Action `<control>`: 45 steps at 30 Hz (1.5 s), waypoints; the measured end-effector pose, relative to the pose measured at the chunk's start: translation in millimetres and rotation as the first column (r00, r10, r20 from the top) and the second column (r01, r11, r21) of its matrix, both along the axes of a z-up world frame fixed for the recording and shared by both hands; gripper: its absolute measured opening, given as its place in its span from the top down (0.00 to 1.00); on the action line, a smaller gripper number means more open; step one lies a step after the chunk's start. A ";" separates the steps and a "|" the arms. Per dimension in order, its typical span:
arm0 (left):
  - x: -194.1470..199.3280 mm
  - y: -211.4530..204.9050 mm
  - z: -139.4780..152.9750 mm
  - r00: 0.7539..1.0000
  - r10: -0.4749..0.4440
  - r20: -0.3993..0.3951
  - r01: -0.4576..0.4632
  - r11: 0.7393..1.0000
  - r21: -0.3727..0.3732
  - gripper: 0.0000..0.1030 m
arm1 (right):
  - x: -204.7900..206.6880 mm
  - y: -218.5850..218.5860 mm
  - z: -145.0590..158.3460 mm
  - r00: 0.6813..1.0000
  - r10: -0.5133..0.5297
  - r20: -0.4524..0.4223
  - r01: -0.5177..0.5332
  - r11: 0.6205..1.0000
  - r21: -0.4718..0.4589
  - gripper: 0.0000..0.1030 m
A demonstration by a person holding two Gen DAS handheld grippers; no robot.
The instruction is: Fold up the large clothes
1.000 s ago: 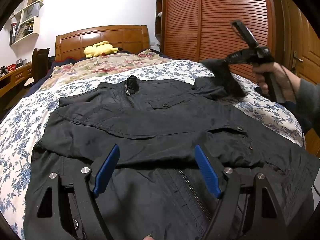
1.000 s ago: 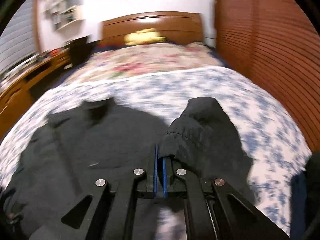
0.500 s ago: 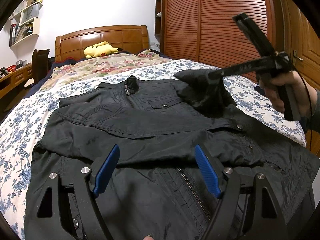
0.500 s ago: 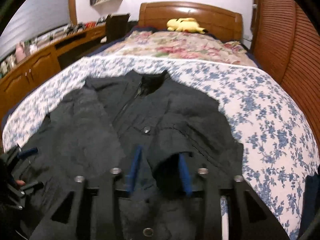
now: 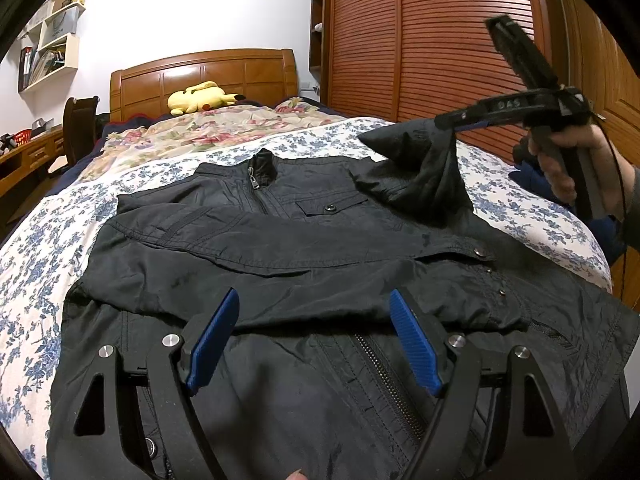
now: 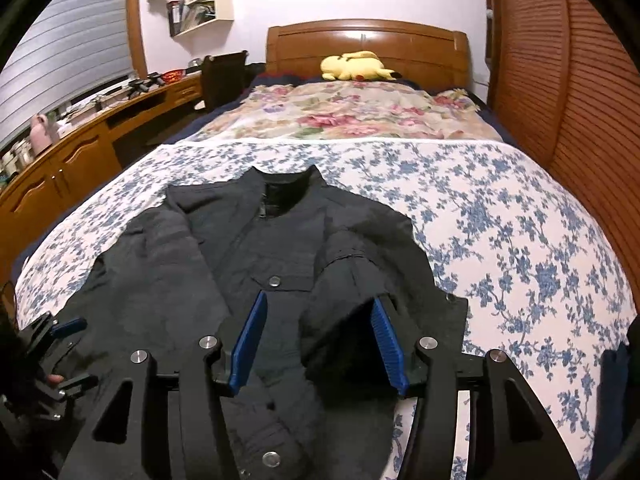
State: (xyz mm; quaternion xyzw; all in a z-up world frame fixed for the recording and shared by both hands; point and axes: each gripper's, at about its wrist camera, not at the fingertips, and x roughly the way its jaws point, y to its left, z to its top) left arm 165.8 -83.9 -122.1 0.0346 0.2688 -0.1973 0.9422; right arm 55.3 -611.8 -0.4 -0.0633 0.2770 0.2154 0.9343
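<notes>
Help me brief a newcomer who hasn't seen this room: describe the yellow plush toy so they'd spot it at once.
Start at the wooden headboard at the far end of the bed. Just in front of it, beyond the floral quilt, lies the plush toy. It is the only bright yellow thing there, far from the black jacket.

Black jacket (image 5: 304, 248) of thin, faintly sheened, creased cloth with metal zip and snaps, on matt floral cotton bedspread (image 6: 500, 232), glossy varnished wood headboard (image 6: 368, 46) behind it, ribbed blue plastic gripper pads (image 5: 414, 344).
</notes>
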 end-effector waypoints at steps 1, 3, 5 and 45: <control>-0.3 -0.1 -0.1 1.000 0.000 0.000 0.000 1.000 0.001 0.24 | -0.6 -1.7 1.4 1.000 0.001 0.005 -0.001 1.000 0.003 0.46; 0.3 0.0 -0.1 1.000 0.000 0.000 0.000 1.000 0.000 0.24 | -1.6 -3.7 5.9 1.000 0.001 0.024 -0.001 1.000 -0.003 0.44; 0.7 0.1 0.1 1.000 0.000 0.000 0.000 1.000 0.000 0.24 | -2.7 -2.2 12.2 0.998 -0.027 0.049 0.029 0.999 -0.032 0.42; 1.5 5.2 0.4 1.000 -0.001 -0.011 0.001 1.000 -0.002 0.24 | 97.7 -38.6 -89.9 0.959 -0.195 -0.205 0.165 0.974 -0.156 0.94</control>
